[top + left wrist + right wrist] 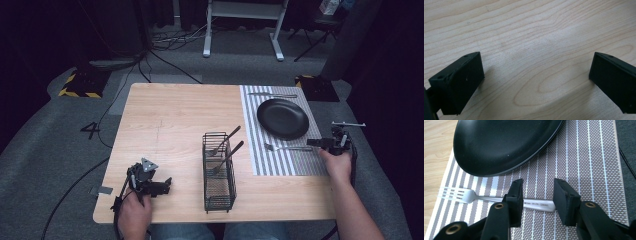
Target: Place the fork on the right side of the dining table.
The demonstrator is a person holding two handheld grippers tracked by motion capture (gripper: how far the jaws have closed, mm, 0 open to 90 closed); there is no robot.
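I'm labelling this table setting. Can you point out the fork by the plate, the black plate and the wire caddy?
fork [469, 196]: right gripper view, on the neck behind the tines.
black plate [283, 118]: high view, on its middle.
wire caddy [220, 190]: high view, on its mesh floor.

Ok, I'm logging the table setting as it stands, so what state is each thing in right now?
Fork: lying flat on the striped placemat, handle between the right claw's jaws, pads not pressing it.
Black plate: empty, on the placemat.
Wire caddy: upright, holding two utensils that lean out.
Knife: flat beyond the plate.
Right claw: open.
Left claw: open, empty, over bare table.
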